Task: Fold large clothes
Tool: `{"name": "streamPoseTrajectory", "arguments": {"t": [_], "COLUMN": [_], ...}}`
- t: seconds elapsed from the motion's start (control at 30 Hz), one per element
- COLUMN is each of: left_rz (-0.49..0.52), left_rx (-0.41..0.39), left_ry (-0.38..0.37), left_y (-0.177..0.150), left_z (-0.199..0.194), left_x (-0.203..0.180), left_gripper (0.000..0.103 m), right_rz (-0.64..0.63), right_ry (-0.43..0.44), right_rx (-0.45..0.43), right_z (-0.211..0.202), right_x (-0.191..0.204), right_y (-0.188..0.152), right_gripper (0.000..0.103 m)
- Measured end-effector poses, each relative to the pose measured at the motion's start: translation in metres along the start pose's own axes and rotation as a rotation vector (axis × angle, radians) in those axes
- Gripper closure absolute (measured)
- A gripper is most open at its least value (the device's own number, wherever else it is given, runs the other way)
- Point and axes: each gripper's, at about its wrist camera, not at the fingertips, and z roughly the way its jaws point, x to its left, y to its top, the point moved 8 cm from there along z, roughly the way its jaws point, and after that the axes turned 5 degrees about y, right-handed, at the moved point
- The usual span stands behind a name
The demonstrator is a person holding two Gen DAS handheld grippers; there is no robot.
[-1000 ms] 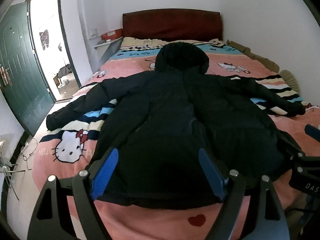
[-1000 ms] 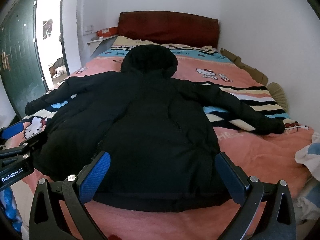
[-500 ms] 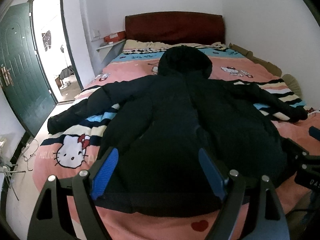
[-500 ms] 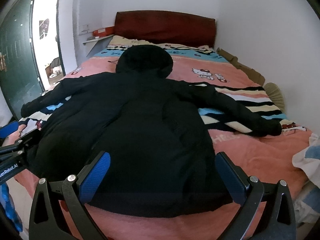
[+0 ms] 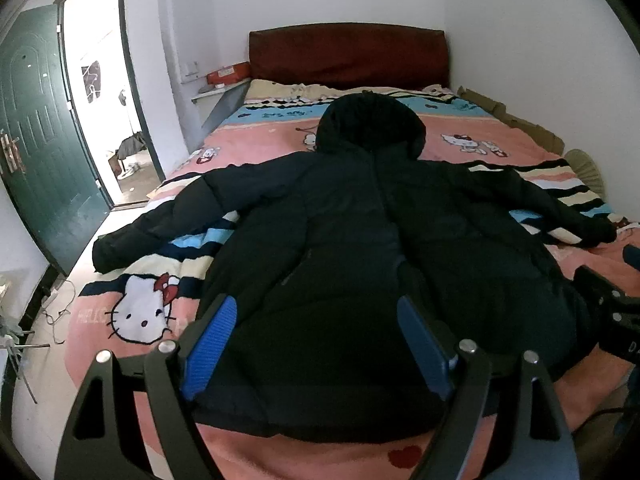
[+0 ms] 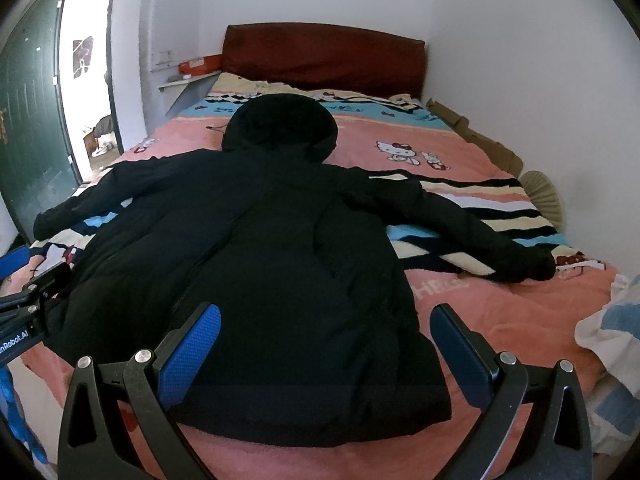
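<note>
A large black hooded coat (image 5: 360, 248) lies spread flat on the bed, hood toward the headboard, both sleeves stretched out sideways. It also shows in the right wrist view (image 6: 260, 264). My left gripper (image 5: 316, 340) is open and empty, low over the coat's bottom hem on its left half. My right gripper (image 6: 326, 348) is open and empty, low over the hem on its right half. Each gripper shows at the edge of the other's view.
The bed has a pink Hello Kitty blanket (image 5: 140, 312) and a dark red headboard (image 5: 348, 56). A green door (image 5: 36, 136) stands open at left. A white wall runs along the right side. A light cloth (image 6: 608, 320) lies at the bed's right corner.
Both grippers have moved lower and closer to the coat's bottom hem. The coat has not moved. Both grippers stay open.
</note>
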Motion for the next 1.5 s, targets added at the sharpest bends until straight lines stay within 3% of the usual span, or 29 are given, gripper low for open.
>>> {"name": "streamPoseTrajectory", "arguments": {"t": [0.4,0.57,0.73,1.07,1.27,1.43,1.5], "left_rz": [0.036,0.046,0.035,-0.031,-0.038,-0.041,-0.042], "left_rx": [0.049,0.073,0.084,0.150,0.174,0.196,0.202], "left_ry": [-0.013,-0.042,-0.074,-0.087,-0.051,-0.044,-0.047], "left_y": [0.005,0.006,0.009,0.005,0.000,-0.004,-0.006], "left_z": [0.022,0.037,0.050,0.081,0.099,0.111,0.114], "left_x": [-0.005,-0.008,-0.009,0.003,0.014,0.018,0.017], "left_gripper": [0.020,0.020,0.020,0.020,0.020,0.020,0.020], "right_rz": [0.020,0.067,0.181,0.472,0.625,0.726,0.757], "right_ry": [-0.001,-0.010,-0.086,-0.347,-0.383,-0.384,-0.384], "right_rx": [0.026,0.049,0.063,0.006,0.067,0.125,0.152], "right_z": [0.025,0.043,0.063,0.092,0.129,0.155,0.165], "right_x": [-0.011,-0.035,-0.102,-0.304,-0.384,-0.426,-0.435], "right_y": [0.009,0.007,0.007,0.027,0.018,0.003,-0.005], "right_gripper": [0.001,0.001,0.001,0.001,0.011,0.020,0.030]}}
